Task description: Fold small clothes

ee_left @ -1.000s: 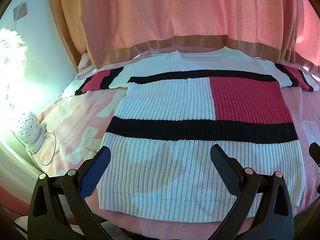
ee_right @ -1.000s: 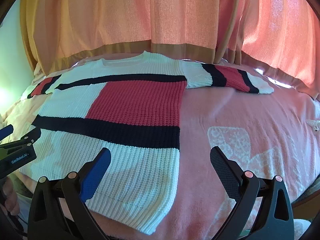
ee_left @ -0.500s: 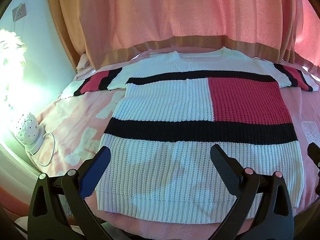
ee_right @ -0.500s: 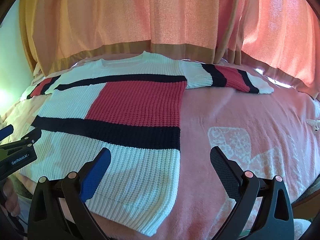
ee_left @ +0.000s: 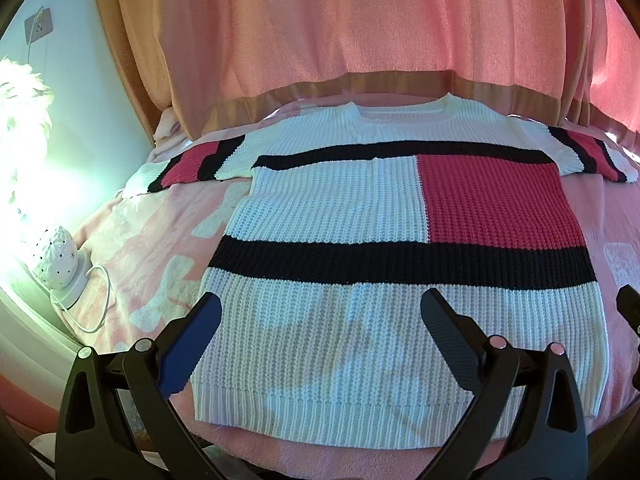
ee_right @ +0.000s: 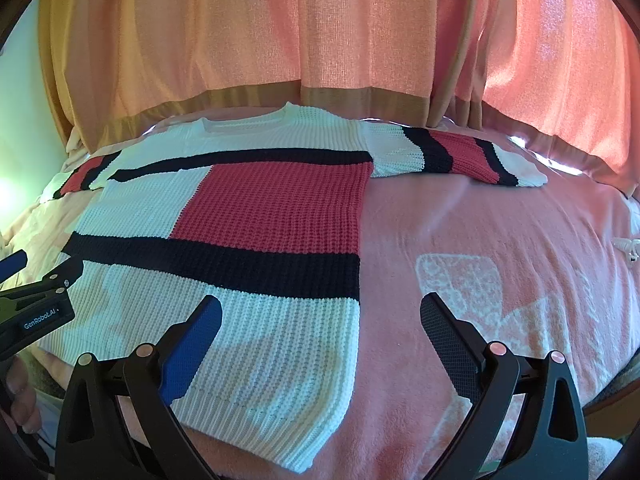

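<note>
Sweater (ee_left: 400, 248) hem nearer; lamp (ee_left: 60, 260) in left view only.

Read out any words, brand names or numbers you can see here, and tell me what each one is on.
"GenRobot.AI": white letters on a small black label on the side of the left tool, seen at the left edge of the right wrist view.

No other text can be read; the sweater, the blanket and the curtains carry no writing.
</note>
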`<state>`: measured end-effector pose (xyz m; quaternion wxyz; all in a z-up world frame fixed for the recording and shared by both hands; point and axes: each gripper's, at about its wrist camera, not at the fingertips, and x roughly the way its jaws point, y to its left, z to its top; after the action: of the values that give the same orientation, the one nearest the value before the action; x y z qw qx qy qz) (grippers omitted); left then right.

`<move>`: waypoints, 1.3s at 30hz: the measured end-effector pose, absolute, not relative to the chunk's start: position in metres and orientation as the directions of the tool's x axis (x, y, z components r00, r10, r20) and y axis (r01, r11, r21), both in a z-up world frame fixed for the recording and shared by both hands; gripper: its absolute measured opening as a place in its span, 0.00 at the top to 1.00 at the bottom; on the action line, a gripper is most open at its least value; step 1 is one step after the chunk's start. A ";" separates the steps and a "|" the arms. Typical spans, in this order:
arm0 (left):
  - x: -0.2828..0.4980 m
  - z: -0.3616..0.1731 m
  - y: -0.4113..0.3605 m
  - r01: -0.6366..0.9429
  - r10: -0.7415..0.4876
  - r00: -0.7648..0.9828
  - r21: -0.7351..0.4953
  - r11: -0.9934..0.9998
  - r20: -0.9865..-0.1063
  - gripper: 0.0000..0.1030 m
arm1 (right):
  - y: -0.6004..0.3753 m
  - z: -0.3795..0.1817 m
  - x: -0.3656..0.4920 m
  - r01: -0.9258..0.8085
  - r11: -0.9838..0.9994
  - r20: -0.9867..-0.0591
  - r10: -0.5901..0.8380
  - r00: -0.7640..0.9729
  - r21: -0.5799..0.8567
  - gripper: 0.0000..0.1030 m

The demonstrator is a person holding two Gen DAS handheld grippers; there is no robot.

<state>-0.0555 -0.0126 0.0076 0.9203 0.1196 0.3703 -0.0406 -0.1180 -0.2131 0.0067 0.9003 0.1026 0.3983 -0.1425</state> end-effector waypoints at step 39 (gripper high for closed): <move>0.018 0.109 -0.034 0.211 -0.223 0.776 -0.090 0.973 -0.590 0.05 | -0.523 -0.003 -0.122 0.496 0.610 -0.612 -0.023 0.790 0.618 0.06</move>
<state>0.0180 -0.0339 0.1092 0.9424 -0.0092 0.3140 -0.1152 -0.1216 -0.5226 -0.0035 0.8505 0.4144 0.2857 -0.1525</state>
